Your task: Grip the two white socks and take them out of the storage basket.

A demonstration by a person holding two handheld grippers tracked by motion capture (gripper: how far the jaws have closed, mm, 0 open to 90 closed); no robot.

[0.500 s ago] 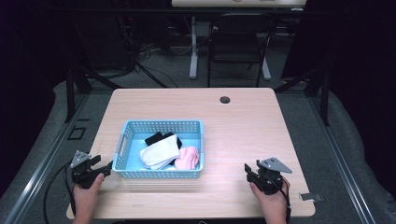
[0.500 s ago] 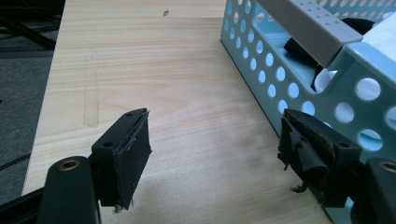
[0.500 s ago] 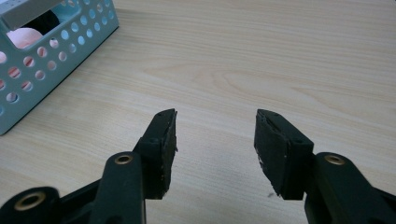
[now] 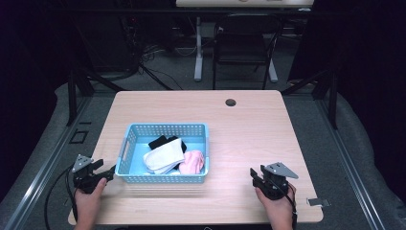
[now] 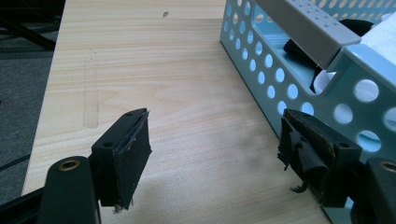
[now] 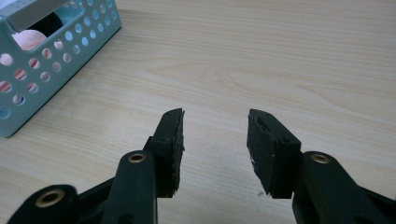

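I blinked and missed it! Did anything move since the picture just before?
Hardly anything. The left gripper sits about where it was, jaws open beside the light blue perforated plastic basket, touching nothing. The right gripper stayed open on the pale wooden table. The white, black and pink socks lie unchanged inside.

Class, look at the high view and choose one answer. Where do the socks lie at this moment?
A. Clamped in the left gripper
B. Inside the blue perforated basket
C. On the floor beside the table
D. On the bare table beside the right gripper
B. The white sock, pink sock and black sock all lie inside the blue perforated basket, while the left gripper and right gripper are open and hold nothing.
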